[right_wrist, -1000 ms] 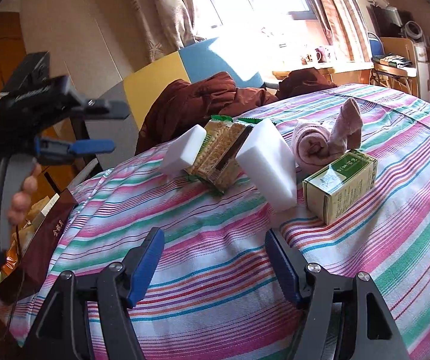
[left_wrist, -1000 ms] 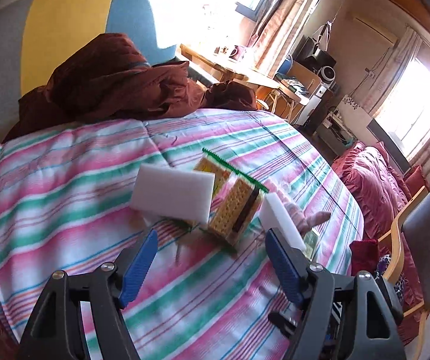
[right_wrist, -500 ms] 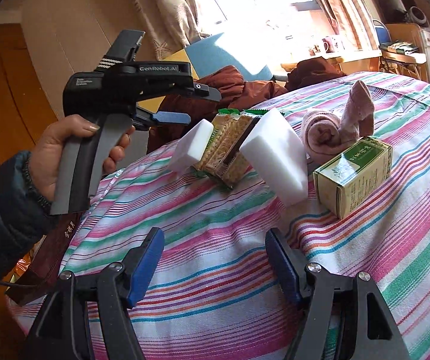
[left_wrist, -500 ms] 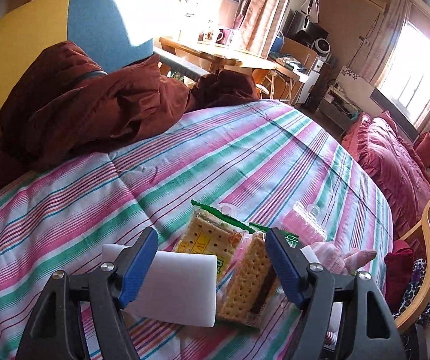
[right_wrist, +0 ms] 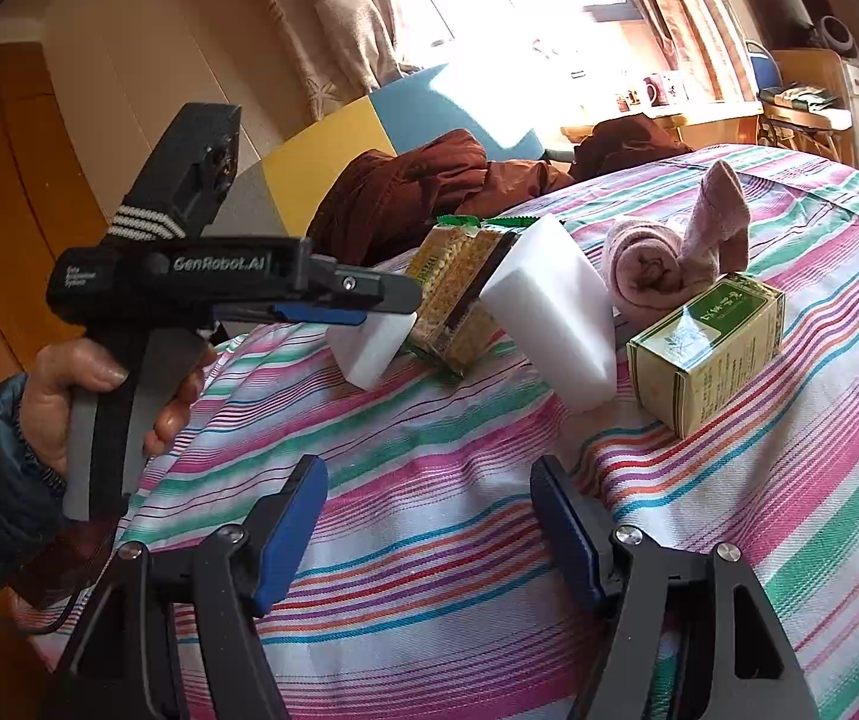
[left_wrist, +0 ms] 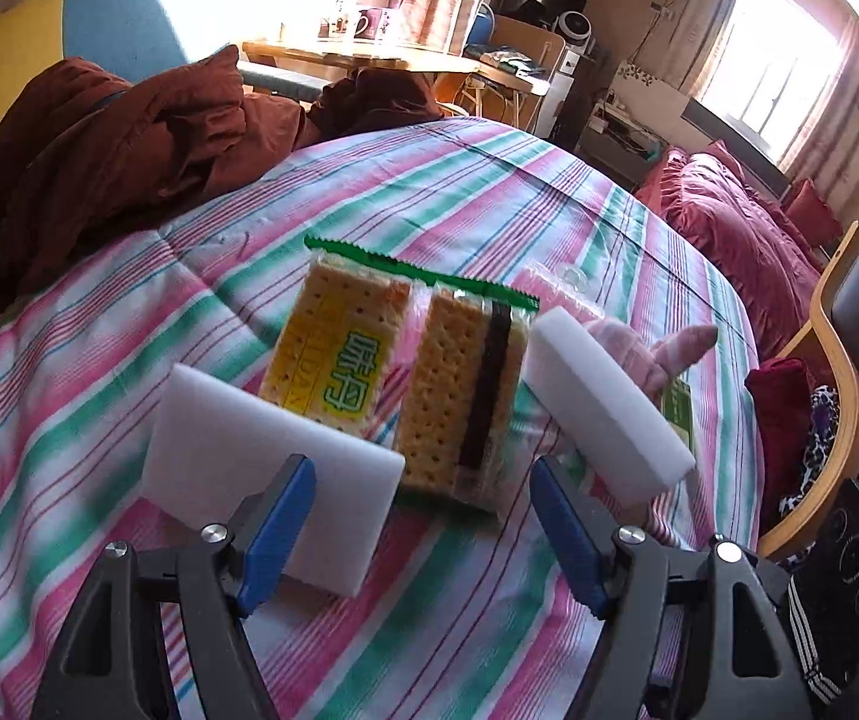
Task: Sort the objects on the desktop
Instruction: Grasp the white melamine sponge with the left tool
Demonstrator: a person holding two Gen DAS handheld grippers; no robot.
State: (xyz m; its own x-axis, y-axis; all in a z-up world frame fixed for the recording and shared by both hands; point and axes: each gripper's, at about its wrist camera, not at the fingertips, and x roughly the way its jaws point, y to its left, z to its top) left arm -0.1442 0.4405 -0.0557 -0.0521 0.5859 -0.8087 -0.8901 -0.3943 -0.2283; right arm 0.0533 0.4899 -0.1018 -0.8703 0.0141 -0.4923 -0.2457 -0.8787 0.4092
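On the striped cloth (left_wrist: 129, 324) lie two cracker packs (left_wrist: 405, 372) between two white sponges. The near sponge (left_wrist: 261, 468) sits just in front of my left gripper (left_wrist: 423, 516), which is open; its left finger overlaps the sponge's front edge. The far sponge (left_wrist: 603, 414) leans beside a rolled pink cloth (left_wrist: 651, 348). In the right wrist view my right gripper (right_wrist: 429, 516) is open over bare cloth, short of the big sponge (right_wrist: 555, 312) and a green box (right_wrist: 711, 354). The left gripper (right_wrist: 381, 306), held by a hand (right_wrist: 69, 396), hovers at the small sponge (right_wrist: 375, 348).
A brown jacket (left_wrist: 129, 138) is heaped at the far left of the table. The cloth (right_wrist: 789, 510) drops off at the right, where a wooden chair (left_wrist: 849, 372) and red bedding (left_wrist: 741, 222) stand. A dark bag hangs below the hand at the left edge.
The left gripper has swung in toward the pile and dropped lower, so the near sponge and crackers now sit close before its fingers. The right gripper has barely moved.
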